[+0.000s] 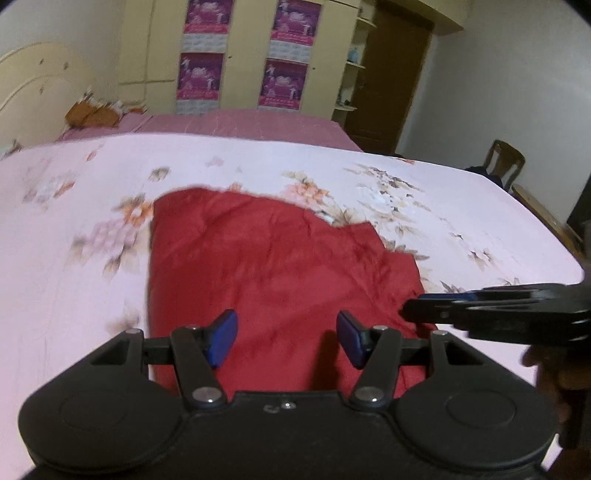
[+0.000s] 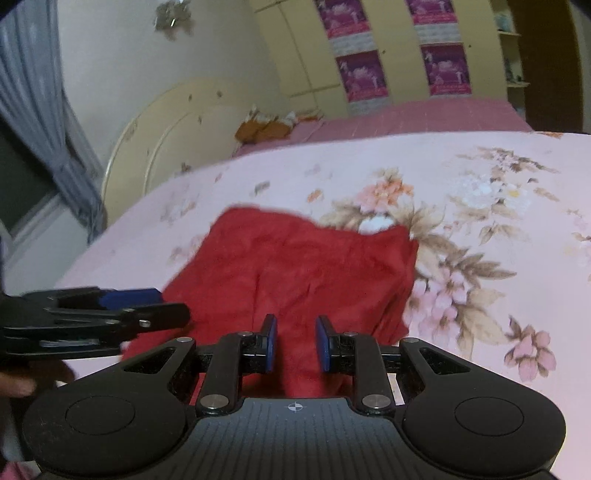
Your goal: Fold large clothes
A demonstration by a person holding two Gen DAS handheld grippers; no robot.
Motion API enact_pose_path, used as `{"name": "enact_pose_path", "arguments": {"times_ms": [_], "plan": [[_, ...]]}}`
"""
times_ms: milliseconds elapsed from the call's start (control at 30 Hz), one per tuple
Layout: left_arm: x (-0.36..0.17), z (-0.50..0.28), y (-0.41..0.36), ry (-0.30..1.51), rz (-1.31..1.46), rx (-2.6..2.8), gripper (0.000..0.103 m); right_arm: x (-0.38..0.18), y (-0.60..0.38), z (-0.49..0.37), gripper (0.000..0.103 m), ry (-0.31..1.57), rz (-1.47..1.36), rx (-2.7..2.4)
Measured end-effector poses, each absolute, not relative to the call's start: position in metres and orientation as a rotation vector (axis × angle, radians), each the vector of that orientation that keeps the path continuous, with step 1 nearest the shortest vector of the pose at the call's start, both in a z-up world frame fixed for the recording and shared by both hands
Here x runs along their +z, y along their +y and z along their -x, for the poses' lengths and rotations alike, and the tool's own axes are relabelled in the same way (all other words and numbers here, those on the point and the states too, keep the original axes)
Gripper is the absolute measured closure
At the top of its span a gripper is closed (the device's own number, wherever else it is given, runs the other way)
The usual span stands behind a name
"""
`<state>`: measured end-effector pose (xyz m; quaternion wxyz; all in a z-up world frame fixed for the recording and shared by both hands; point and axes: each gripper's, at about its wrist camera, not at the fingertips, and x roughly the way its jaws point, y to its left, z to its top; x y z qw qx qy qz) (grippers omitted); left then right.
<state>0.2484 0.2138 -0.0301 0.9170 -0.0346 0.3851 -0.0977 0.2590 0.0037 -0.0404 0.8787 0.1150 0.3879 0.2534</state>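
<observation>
Lying on floral sheet (image 1: 258,166): red garment (image 1: 266,266); both tongs, left (image 1: 287,339) & right (image 2: 295,343), spread, empty.

The print on the wardrobe posters (image 1: 205,16) is too blurred to read.

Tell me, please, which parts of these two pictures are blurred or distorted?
Left wrist view: the red garment and floral sheet are smeared, while the left gripper stays sharp. Right wrist view: the curtain is blurred, and the fisheye bends the wardrobe.
</observation>
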Motion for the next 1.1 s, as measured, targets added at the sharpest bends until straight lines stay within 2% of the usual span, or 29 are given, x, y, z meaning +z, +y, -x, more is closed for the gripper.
{"name": "enact_pose_path", "arguments": {"times_ms": [200, 533, 833, 1100], "plan": [[-0.052, -0.242, 0.209, 0.82, 0.011, -0.171, 0.045, -0.071, 0.008, -0.262, 0.079, 0.887, -0.204, 0.501], [-0.034, -0.196, 0.211, 0.794, 0.039, -0.135, 0.046, -0.028, 0.001, -0.207, 0.079, 0.799, -0.226, 0.558], [-0.05, -0.181, 0.213, 0.818, 0.021, -0.113, 0.046, -0.057, 0.025, -0.19, 0.079, 0.883, -0.151, 0.566], [-0.027, -0.154, 0.209, 0.782, 0.046, -0.102, 0.046, -0.023, 0.006, -0.166, 0.079, 0.817, -0.18, 0.572]]}}
